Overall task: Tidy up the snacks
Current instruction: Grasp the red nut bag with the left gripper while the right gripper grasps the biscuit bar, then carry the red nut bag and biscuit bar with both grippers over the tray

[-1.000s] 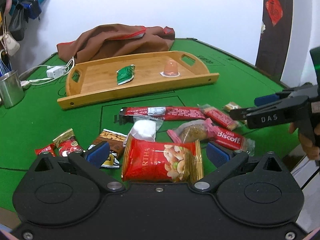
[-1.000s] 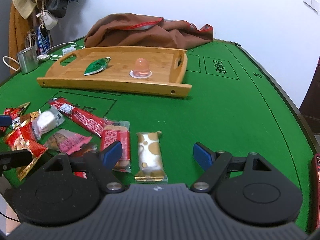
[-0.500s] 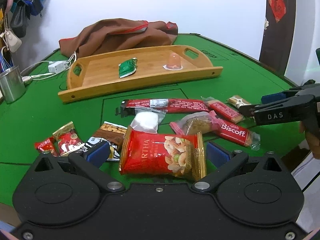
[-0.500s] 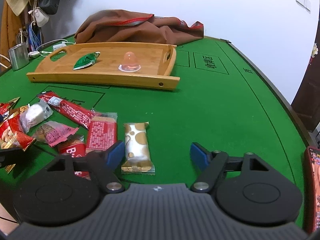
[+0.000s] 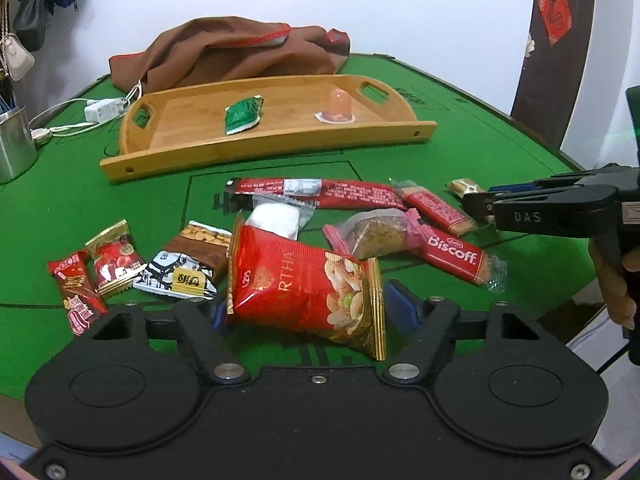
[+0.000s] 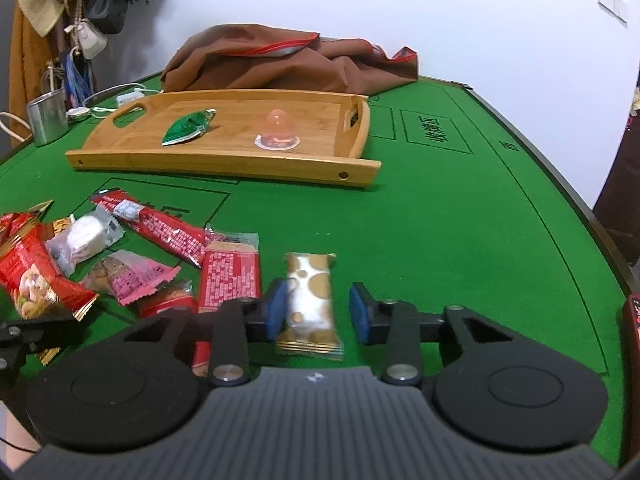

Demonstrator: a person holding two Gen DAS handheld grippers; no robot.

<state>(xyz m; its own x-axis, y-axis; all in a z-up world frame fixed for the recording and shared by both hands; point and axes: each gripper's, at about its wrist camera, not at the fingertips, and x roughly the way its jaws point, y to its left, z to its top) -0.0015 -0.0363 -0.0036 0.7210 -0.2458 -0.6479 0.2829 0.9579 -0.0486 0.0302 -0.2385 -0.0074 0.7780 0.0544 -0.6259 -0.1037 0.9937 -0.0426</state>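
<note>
My left gripper (image 5: 308, 308) is closing on a red nut packet (image 5: 304, 288); both blue pads touch its ends and it sits tilted between them. In the right wrist view my right gripper (image 6: 318, 314) is closing around a white and brown wafer packet (image 6: 312, 300). The left pad is against the packet, while a gap shows at the right pad. Several more snacks lie on the green felt, among them a Biscoff bar (image 5: 452, 254) and a long red bar (image 5: 320, 192). Beyond them the wooden tray (image 5: 264, 148) holds a green packet (image 5: 242, 114) and a jelly cup (image 5: 336, 106).
A brown cloth (image 5: 232, 52) lies behind the tray. A metal cup (image 5: 14, 144) and a white charger with cable (image 5: 102, 108) sit at the far left. The table's edge runs close on the right, where a person's hand (image 5: 616, 280) holds the right gripper.
Both grippers' jaws have narrowed. The left pads have come in onto the red nut packet, which now tilts. The right pads have drawn in around the wafer packet.
</note>
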